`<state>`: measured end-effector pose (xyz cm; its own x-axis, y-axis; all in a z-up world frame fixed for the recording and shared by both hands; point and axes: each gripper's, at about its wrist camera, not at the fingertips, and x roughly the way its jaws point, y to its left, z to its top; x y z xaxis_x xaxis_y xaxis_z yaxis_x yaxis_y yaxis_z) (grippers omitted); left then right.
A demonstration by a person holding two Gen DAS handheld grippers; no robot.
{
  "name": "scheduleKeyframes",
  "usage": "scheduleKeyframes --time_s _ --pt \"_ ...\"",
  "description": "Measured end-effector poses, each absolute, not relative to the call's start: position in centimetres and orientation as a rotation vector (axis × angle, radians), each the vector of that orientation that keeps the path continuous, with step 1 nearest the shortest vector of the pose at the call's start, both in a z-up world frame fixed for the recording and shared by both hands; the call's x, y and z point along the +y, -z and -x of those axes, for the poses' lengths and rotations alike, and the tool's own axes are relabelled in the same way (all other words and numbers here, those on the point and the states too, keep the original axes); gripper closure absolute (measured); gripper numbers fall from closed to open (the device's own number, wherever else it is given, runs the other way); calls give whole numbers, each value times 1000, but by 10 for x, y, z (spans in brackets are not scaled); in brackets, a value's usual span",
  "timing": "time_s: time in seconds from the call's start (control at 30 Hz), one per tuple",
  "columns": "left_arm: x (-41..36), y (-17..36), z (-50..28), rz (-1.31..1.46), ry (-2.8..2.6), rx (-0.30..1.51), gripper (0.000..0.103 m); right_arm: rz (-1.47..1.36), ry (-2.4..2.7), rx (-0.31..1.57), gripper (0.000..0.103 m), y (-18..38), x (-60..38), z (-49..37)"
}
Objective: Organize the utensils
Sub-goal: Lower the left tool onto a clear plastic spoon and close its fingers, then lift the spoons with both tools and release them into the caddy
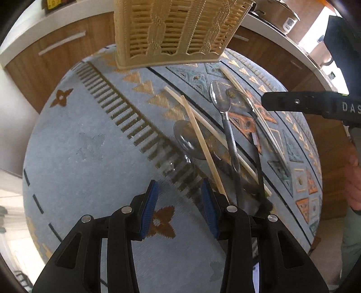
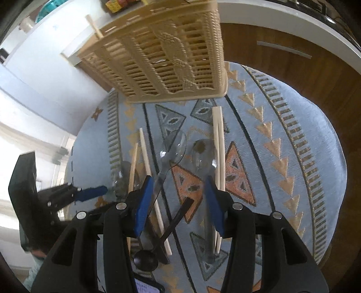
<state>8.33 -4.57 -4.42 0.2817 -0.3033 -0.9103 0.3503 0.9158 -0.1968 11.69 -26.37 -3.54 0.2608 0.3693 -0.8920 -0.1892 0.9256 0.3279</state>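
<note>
A beige woven utensil basket (image 1: 176, 31) (image 2: 162, 63) stands at the far side of the blue patterned cloth (image 1: 90, 144) (image 2: 282, 126). Loose on the cloth lie clear plastic spoons (image 1: 220, 97) (image 2: 173, 144), wooden chopsticks (image 1: 203, 144) (image 2: 218, 144) and a black spoon (image 2: 146, 259). My left gripper (image 1: 179, 202) hovers open just left of the pile, with nothing between its blue pads. My right gripper (image 2: 178, 202) is open above the pile. The black spoon's handle and a clear spoon's handle lie under its gap, untouched.
Brown wooden cabinets (image 1: 67, 58) (image 2: 282, 74) under a white counter edge (image 2: 293, 15) curve behind the table. The right gripper's black finger (image 1: 304, 103) reaches in from the right in the left wrist view. The left gripper (image 2: 90, 193) shows at the left of the right wrist view.
</note>
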Motion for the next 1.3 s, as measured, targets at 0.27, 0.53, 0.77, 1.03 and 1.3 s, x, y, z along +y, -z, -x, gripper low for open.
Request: scheduleKeyframes --time_s 0.27,0.53,0.77,1.03,1.3 --pt "-71 42 -79 -171 377 1178 65 -174 -367 1256 59 47 -244 -138" --pt "-75 43 -73 -274 350 1113 79 -146 -338 1262 59 61 -218 -158" --pt "-50 40 -80 -212 338 1108 87 -109 -309 1284 59 78 -203 -167" --pt "-29 39 -95 -142 298 1077 88 39 -276 1268 63 84 -168 -161" --pt "-23 46 -104 -119 329 1115 63 46 -274 1281 66 87 -167 -163"
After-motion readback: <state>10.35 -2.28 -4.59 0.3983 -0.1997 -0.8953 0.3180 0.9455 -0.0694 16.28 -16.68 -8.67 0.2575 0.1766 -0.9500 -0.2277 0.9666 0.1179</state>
